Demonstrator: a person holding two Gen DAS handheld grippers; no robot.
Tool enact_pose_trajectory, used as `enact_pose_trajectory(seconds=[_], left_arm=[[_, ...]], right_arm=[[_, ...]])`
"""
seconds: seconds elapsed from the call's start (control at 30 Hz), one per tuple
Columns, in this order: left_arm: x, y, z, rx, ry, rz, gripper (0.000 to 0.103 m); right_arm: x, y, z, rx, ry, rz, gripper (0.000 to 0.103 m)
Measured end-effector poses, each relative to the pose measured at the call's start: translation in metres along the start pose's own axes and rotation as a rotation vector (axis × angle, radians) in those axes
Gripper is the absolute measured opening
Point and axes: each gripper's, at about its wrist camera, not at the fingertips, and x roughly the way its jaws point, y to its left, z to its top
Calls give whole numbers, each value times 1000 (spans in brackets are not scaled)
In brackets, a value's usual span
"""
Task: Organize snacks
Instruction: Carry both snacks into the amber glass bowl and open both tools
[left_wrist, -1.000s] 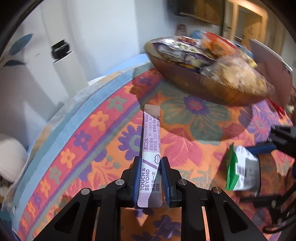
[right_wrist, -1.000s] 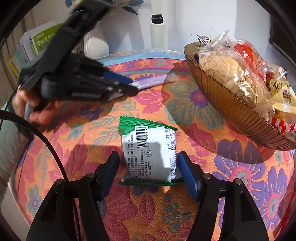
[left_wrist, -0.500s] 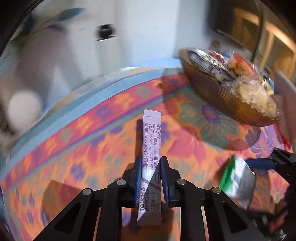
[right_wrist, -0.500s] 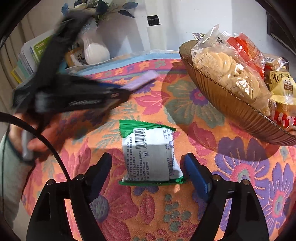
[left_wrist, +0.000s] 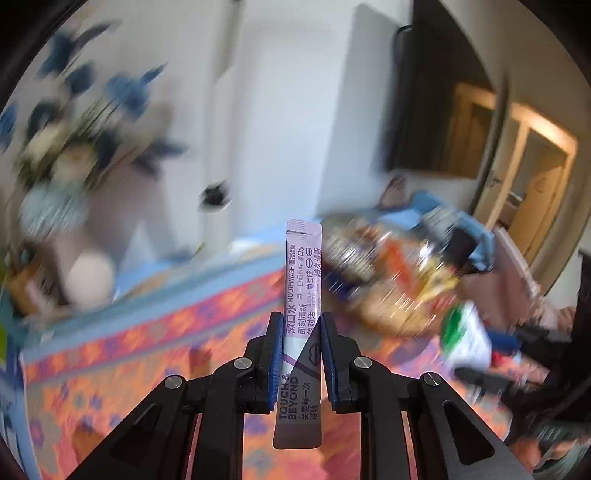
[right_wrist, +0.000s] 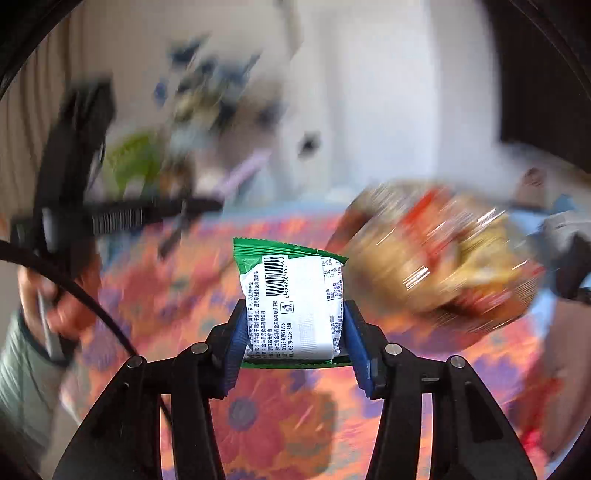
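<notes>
Left tongs (left_wrist: 303, 339): clamped on purple sachet (left_wrist: 301, 295). Right tongs (right_wrist: 295, 332): closing on green-white packet (right_wrist: 291, 295). Step: carrying. Next, likely: snack bowl (right_wrist: 424, 266), two o'clock.

left gripper (left_wrist: 302, 334) | fingers clamp purple sachet (left_wrist: 301, 295) | above floral tablecloth (left_wrist: 147, 343)

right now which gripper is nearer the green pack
Right. The right gripper has the green pack between its closing pads; the left gripper, shut on a purple sachet, is apart from it.
</notes>
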Motion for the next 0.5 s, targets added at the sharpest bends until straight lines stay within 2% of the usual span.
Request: enact_pose_trajectory(seconds=[0.1,0.17,0.27,0.4,0.47,0.5], left_arm=[[25,-32,31,17,-24,-46,18],[50,-49,51,6,-18,-84,19],[90,-75,74,18,-1,-114,19],[124,-95,90,32,22,-142,19],[138,-100,95,37,27,-159,19],[142,-100,97,31,36,-169,33]], right_arm=[[-20,-52,34,151,-91,-110,48],[-21,-91,52,262,-116,-191,48],[2,-133,67,356,-83,-269,48],[30,-166,71,405,-44,-345,50],[44,-173,73,416,-21,-353,53],[51,-178,71,419,8,-360,64]])
